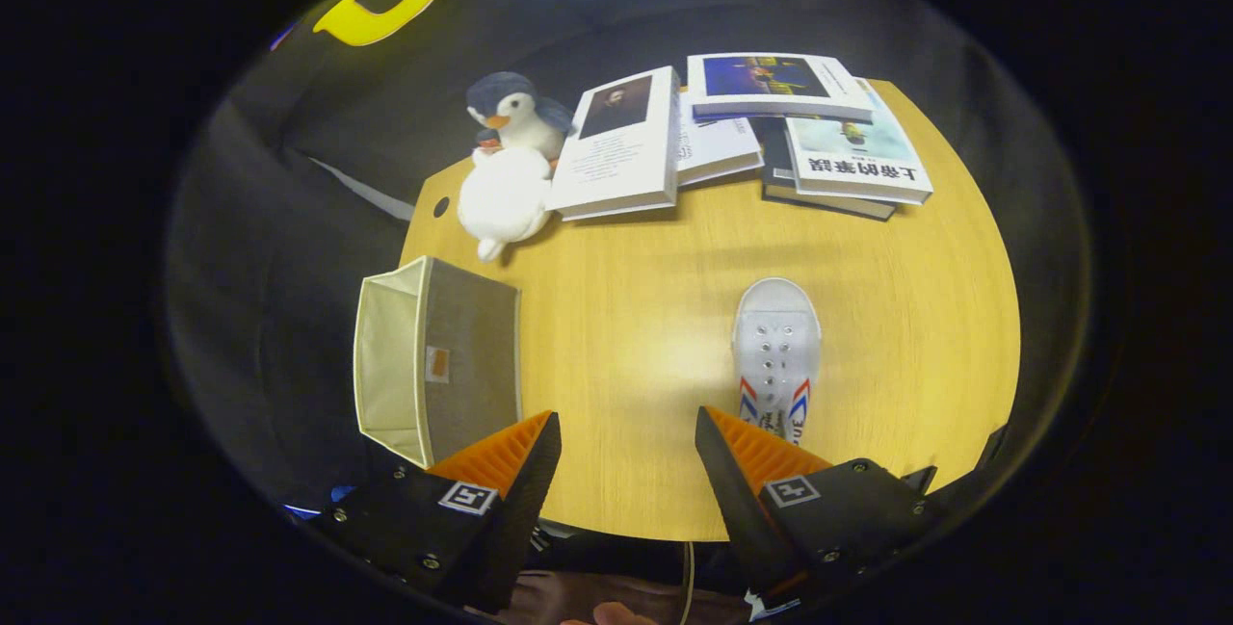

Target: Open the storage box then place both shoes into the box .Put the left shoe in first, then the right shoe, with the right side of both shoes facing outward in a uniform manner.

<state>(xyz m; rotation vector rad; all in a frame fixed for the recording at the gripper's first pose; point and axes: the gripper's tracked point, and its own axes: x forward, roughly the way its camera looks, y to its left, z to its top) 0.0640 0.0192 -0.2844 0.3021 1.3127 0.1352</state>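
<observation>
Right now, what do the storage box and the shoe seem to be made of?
The storage box looks like grey woven fabric with a pale cloth lining, matte and soft-walled. The shoe seems white canvas, matte, with metal-looking eyelets. The tongs are open, holding nothing.

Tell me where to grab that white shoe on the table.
Probably the heel collar of the white shoe, the end nearest the open gripper. It lies upright, toe pointing away, so come from above and behind, one finger inside the opening.
</observation>
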